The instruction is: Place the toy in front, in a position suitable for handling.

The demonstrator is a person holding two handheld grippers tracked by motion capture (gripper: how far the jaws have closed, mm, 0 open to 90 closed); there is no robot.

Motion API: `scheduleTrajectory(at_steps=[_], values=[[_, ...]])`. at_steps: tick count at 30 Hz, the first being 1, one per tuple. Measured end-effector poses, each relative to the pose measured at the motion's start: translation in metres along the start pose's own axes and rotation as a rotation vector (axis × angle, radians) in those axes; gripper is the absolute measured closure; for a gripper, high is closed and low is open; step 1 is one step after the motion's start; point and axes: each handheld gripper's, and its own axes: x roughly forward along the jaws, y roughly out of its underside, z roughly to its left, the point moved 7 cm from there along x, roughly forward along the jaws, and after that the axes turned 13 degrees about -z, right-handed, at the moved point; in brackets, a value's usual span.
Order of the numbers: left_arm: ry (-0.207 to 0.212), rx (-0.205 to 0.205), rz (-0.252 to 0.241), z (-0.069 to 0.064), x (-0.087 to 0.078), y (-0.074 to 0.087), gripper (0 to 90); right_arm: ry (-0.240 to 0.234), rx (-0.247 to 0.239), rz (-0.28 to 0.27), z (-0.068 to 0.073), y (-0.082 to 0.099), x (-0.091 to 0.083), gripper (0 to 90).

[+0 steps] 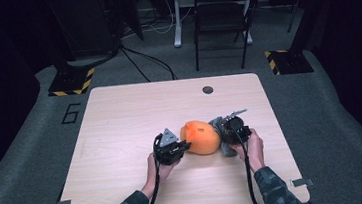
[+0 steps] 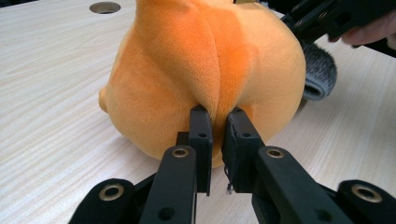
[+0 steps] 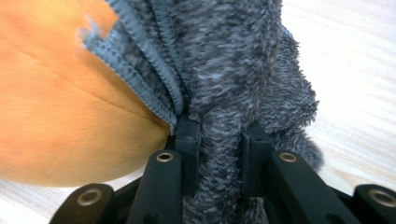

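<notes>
Pale wood-grain table point(image 1: 122, 138) carries an orange plush toy point(image 1: 201, 137) near its middle, with a grey fuzzy cloth point(image 1: 220, 128) bunched against its right side. Left gripper point(image 2: 215, 122) pinches a fold of the plush along its seam; right gripper point(image 3: 218, 140) is clamped on a hanging fold of the cloth. Both look light, soft and yielding, so a pinched fold or the hemmed edge probably gives the surest hold.

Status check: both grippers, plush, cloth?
Left gripper shut on orange plush, pinching a fold. Right gripper shut on grey cloth, which lies against the plush. Table around them bare, nothing in the way.
</notes>
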Motion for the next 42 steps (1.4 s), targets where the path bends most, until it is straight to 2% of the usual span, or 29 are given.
scheduleTrajectory(at_steps=[5, 7, 9, 12, 15, 19, 20, 23, 26, 28, 30, 34, 38, 42], values=[[-0.005, 0.002, -0.008, 0.001, 0.0, 0.0, 82.1, 0.021, -0.004, -0.005, -0.005, -0.005, -0.006, 73.3], [-0.004, 0.001, -0.008, 0.002, 0.0, 0.0, 82.1, 0.025, -0.001, -0.038, -0.005, -0.013, -0.016, 73.4], [-0.004, -0.006, -0.006, 0.001, 0.0, 0.0, 82.1, 0.031, -0.021, -0.094, -0.003, -0.026, -0.03, 73.4], [-0.006, 0.001, -0.01, 0.002, 0.0, 0.0, 82.0, 0.008, -0.037, -0.15, 0.01, -0.042, -0.052, 73.4], [-0.007, 0.001, -0.01, 0.002, 0.0, 0.0, 81.8, -0.062, -0.061, -0.156, 0.029, -0.046, -0.062, 73.4], [-0.01, -0.003, -0.014, 0.002, 0.0, 0.0, 81.4, -0.096, -0.111, -0.101, 0.048, -0.039, -0.052, 73.4], [-0.009, -0.004, -0.015, 0.003, 0.0, 0.0, 81.0, -0.087, -0.12, -0.092, 0.05, -0.036, -0.047, 73.5], [-0.012, -0.005, -0.024, 0.002, 0.0, 0.0, 78.4, -0.072, -0.125, -0.107, 0.048, -0.034, -0.042, 73.5], [-0.022, 0.016, -0.015, 0.003, 0.0, -0.001, 67.6, -0.055, -0.111, -0.125, 0.043, -0.033, -0.039, 73.5], [-0.036, 0.016, -0.002, 0.003, 0.001, 0.001, 59.5, -0.037, -0.108, -0.137, 0.039, -0.034, -0.037, 73.5], [-0.051, 0.036, 0.012, 0.004, 0.002, 0.002, 51.5, -0.039, -0.099, -0.143, 0.036, -0.034, -0.036, 73.5], [-0.07, 0.061, 0.012, 0.003, 0.007, 0.004, 44.7, -0.046, -0.09, -0.151, 0.033, -0.035, -0.034, 73.5], [-0.081, 0.09, -0.002, 0.006, 0.01, 0.006, 44.3, -0.074, -0.101, -0.159, 0.034, -0.035, -0.033, 73.6], [-0.079, 0.122, -0.011, 0.006, 0.011, 0.009, 56.9, -0.086, -0.108, -0.175, 0.035, -0.036, -0.031, 73.6]])
